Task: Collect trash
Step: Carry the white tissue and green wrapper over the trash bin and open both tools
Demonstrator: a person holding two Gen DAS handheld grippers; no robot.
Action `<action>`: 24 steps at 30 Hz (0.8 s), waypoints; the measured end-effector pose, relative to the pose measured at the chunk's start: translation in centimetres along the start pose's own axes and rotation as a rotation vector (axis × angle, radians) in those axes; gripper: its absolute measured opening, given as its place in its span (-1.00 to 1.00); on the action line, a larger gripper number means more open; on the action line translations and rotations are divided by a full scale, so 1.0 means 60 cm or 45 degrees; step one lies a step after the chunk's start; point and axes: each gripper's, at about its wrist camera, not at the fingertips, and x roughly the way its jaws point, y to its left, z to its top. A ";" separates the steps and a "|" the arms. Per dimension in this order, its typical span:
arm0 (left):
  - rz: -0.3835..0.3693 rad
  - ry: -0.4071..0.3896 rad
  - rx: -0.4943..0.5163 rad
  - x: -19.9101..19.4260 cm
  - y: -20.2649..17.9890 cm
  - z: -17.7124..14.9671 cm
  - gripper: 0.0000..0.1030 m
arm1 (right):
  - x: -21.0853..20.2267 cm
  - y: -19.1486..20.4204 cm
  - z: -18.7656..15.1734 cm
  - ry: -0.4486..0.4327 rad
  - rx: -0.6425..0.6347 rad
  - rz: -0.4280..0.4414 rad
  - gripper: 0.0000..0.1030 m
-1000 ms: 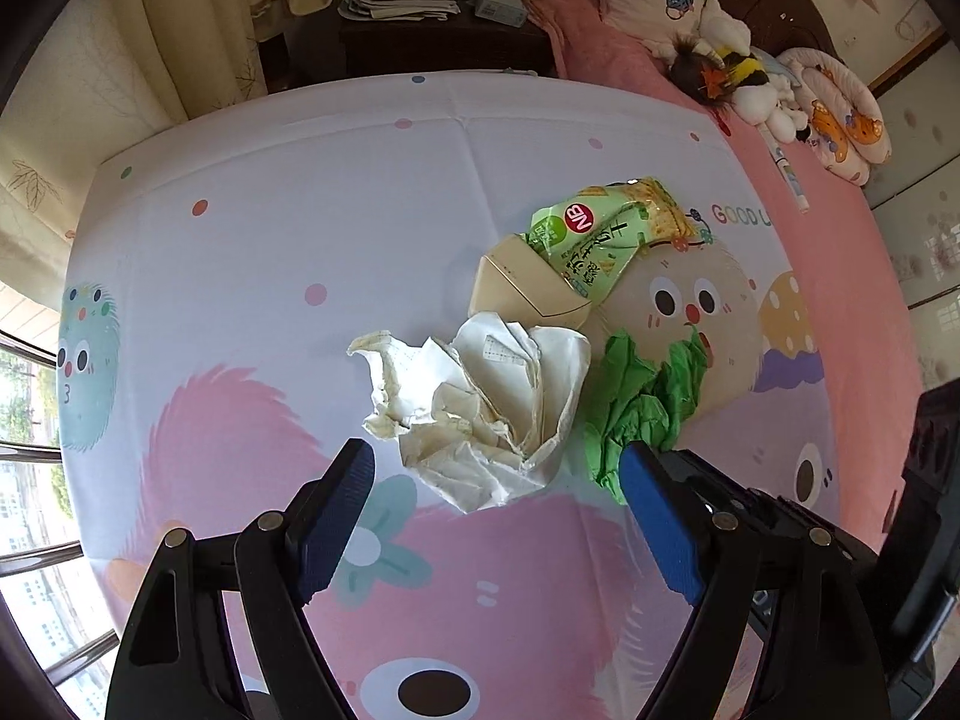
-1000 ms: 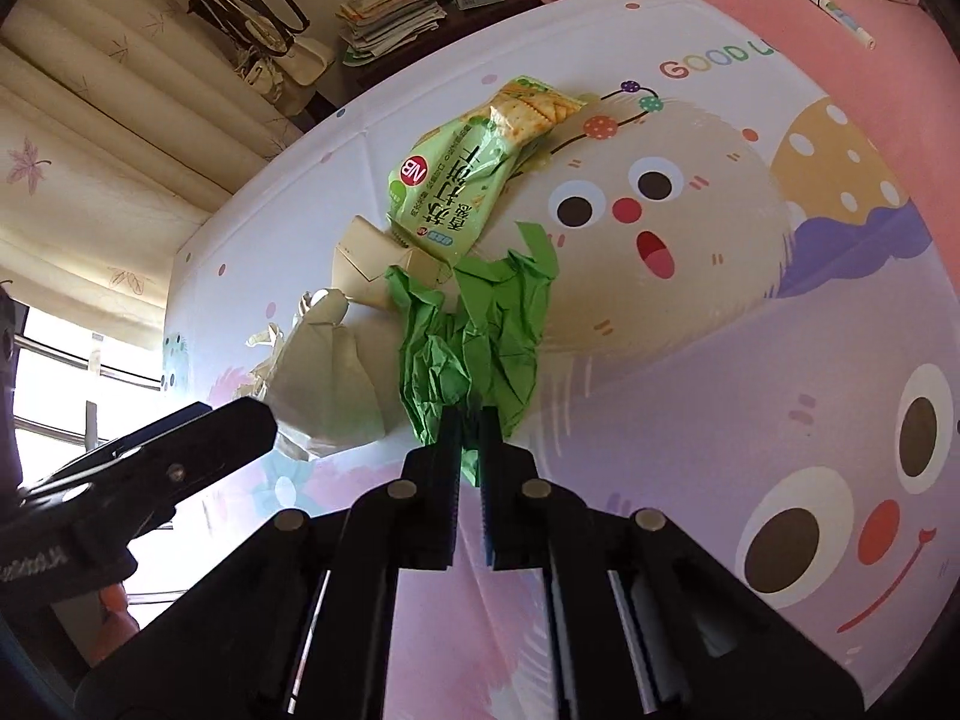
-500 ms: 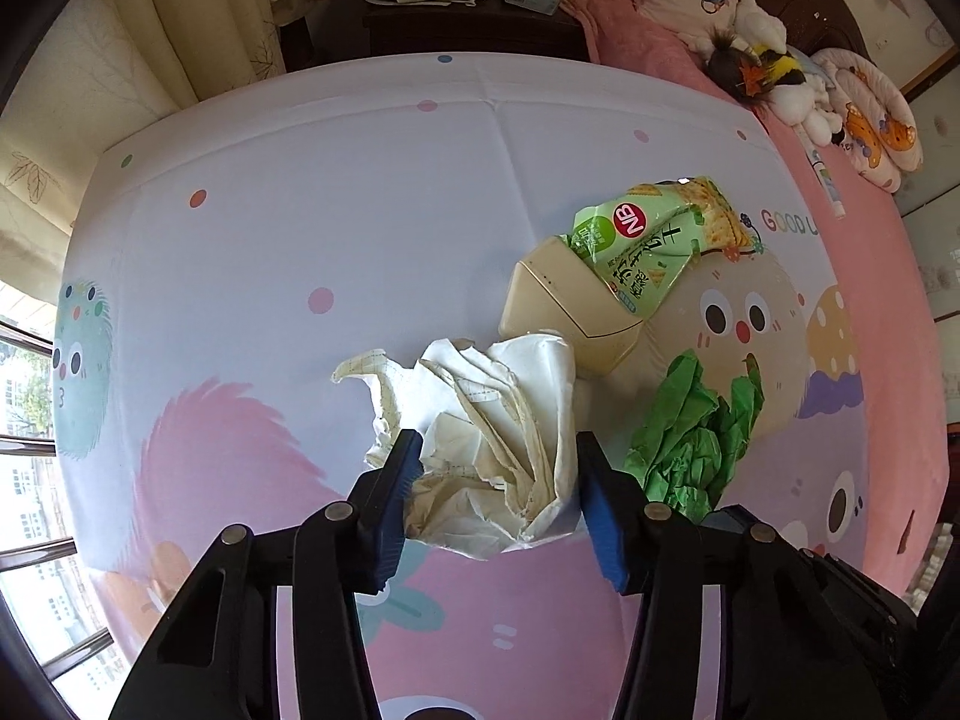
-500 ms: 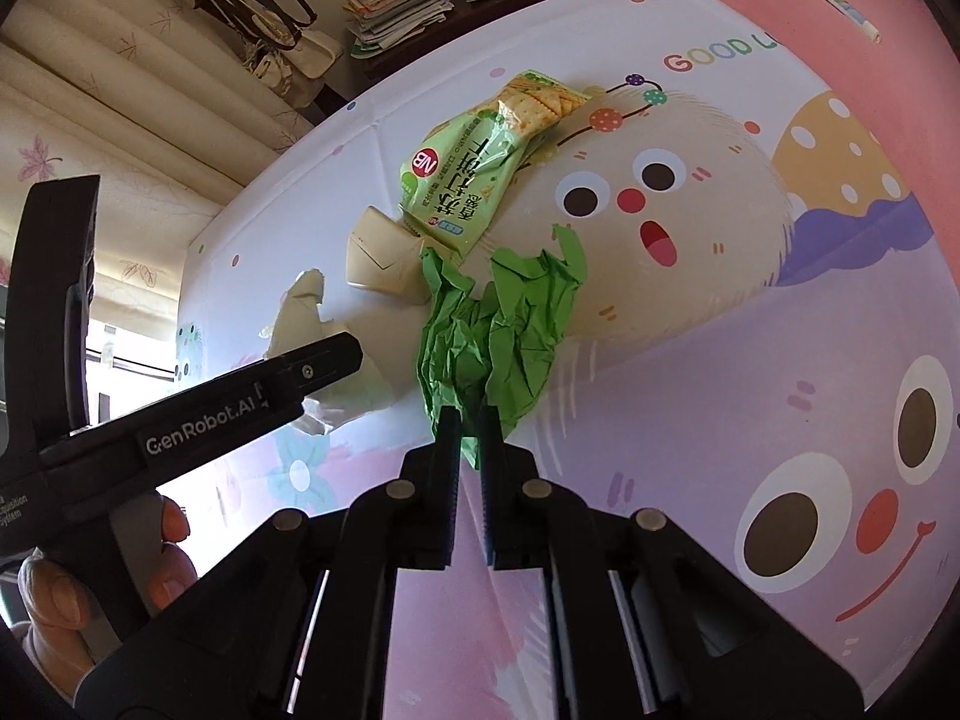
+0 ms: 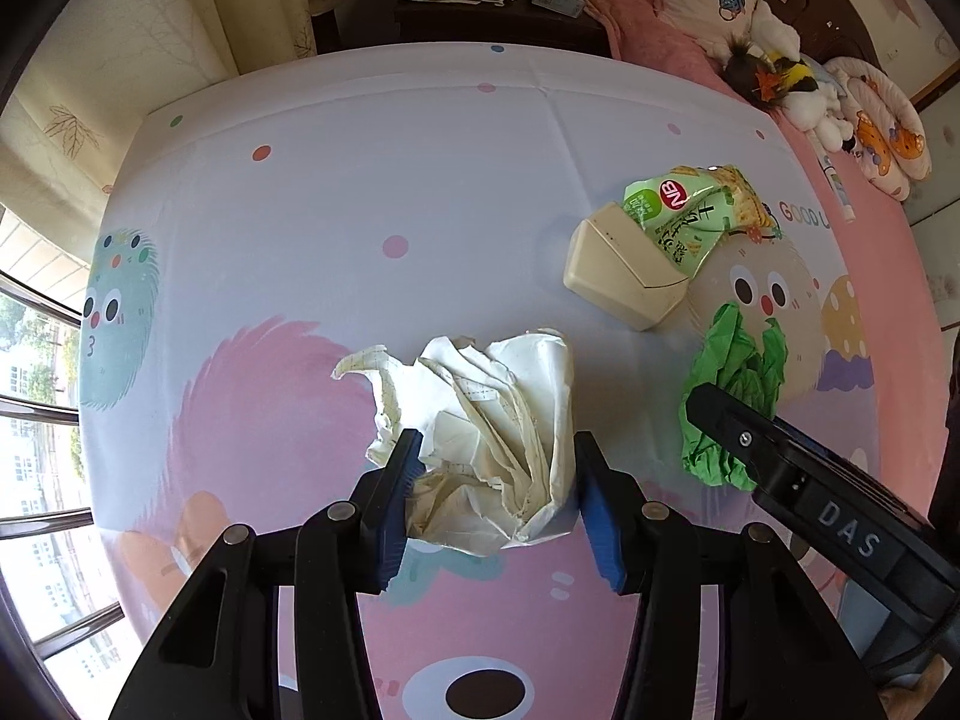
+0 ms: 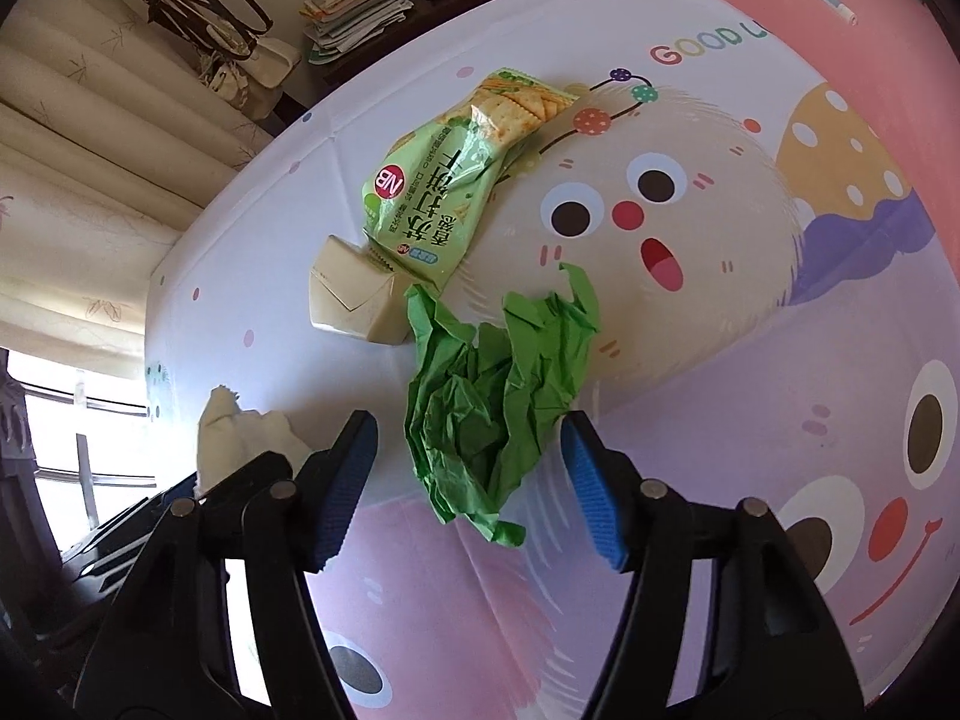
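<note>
Left wrist view: the left gripper [image 5: 492,480] is closed on the crumpled white paper [image 5: 492,420], its blue pads pressing both sides of the wad at lower centre of the frame. The paper is cream-white, deeply creased, with faint ruled lines and one pointed corner sticking out to the left; it lies on the cartoon-printed bed sheet [image 5: 360,180].

Right wrist view: the right gripper [image 6: 465,480] has just been opening — its jaws stand apart, with the crumpled green paper [image 6: 492,396] between them at centre frame but not touched by either pad. This sheet is bright green, wrinkled, with ragged upper edges.

Above the green paper, toward upper centre, lie a beige carton [image 6: 348,300] and a green cracker wrapper [image 6: 456,180] — the wrapper overlaps the carton's upper edge.
</note>
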 end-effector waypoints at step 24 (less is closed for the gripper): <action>0.062 -0.228 0.012 -0.240 -0.119 -0.285 -0.03 | -0.250 -0.098 -0.178 -0.082 -0.221 0.270 -0.36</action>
